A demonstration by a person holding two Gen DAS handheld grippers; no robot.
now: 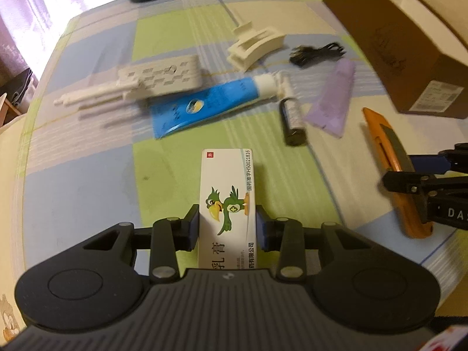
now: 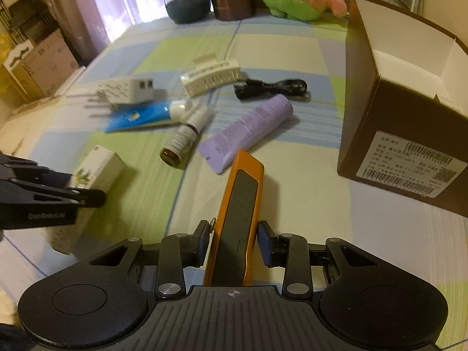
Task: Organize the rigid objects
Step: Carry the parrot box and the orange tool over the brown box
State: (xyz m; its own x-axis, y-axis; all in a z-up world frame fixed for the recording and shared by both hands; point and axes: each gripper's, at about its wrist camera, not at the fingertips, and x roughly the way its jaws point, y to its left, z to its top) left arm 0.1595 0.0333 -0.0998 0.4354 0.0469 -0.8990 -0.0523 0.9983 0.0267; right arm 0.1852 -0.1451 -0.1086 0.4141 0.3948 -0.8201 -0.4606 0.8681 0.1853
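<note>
Between my left gripper's (image 1: 227,228) pads sits a white medicine box (image 1: 227,201) with a green parrot printed on it; the pads press its two long sides, so that gripper is clenched on the box, which points away from me over the checked cloth (image 1: 87,181). From the right wrist view the box (image 2: 98,169) shows at the left edge, just beyond the left gripper (image 2: 90,197).

My right gripper (image 2: 233,241) straddles an orange utility knife (image 2: 238,219). The left pad touches the knife's edge; a thin gap seems to remain on the right, and I cannot tell whether the grip is firm. The knife lies along the fingers, its tip just short of a purple tube (image 2: 248,128).

Farther out on the cloth lie a blue tube (image 1: 204,105), a small dark bottle (image 1: 292,121) on its side, a black cable (image 1: 317,54), a white clip (image 1: 254,46) and a white plug adapter (image 1: 158,80). A brown cardboard box (image 2: 409,111) stands open at the right, its label facing me.
</note>
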